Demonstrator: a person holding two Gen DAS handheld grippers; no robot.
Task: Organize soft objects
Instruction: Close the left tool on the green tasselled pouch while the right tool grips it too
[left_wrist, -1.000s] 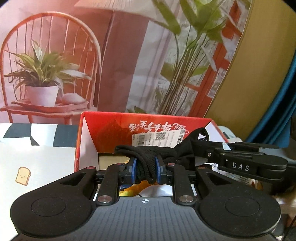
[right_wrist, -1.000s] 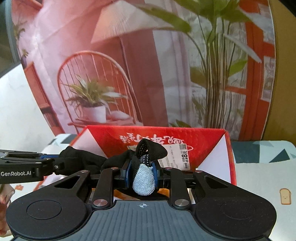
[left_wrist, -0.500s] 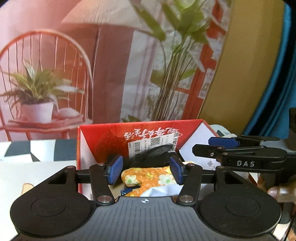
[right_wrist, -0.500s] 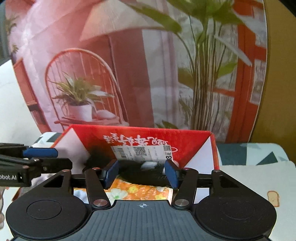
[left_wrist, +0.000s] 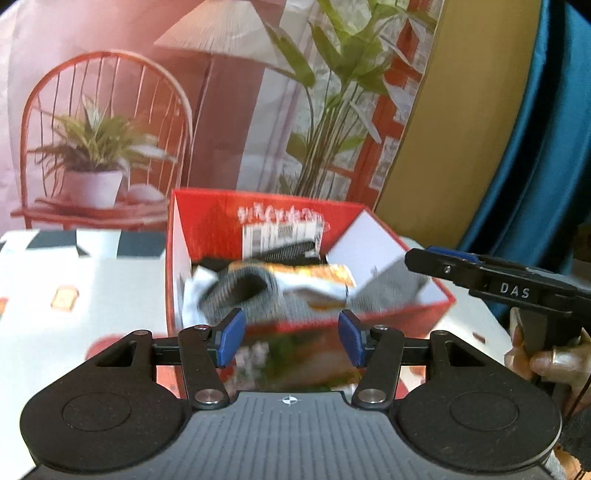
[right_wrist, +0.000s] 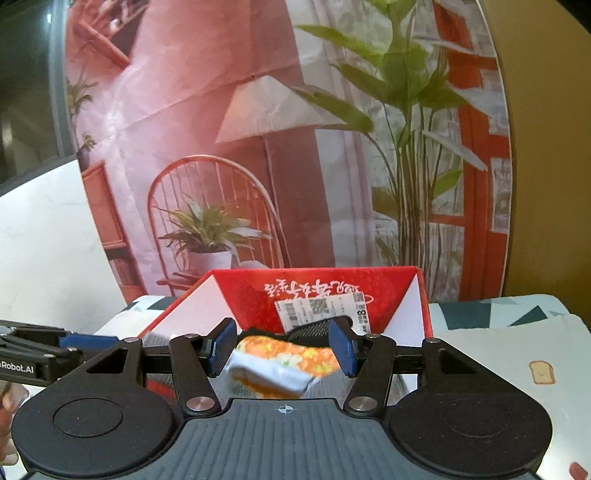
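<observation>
A red cardboard box stands open on the table and holds soft items. Inside lie a grey sock, an orange floral cloth with white edges, and a black sock against the back wall. My left gripper is open and empty, just in front of the box's near wall. My right gripper is open and empty too, near the box's front edge, with the floral cloth seen beyond its blue pads. Each gripper shows at the other view's edge.
A white tablecloth with toast and dark geometric prints covers the table around the box. A printed backdrop of a chair, lamp and plants stands behind. A blue curtain hangs at the right. A hand holds the right gripper's handle.
Both grippers were shut on a black sock over the box; they opened, the sock dropped in, and both have pulled back from the box.
</observation>
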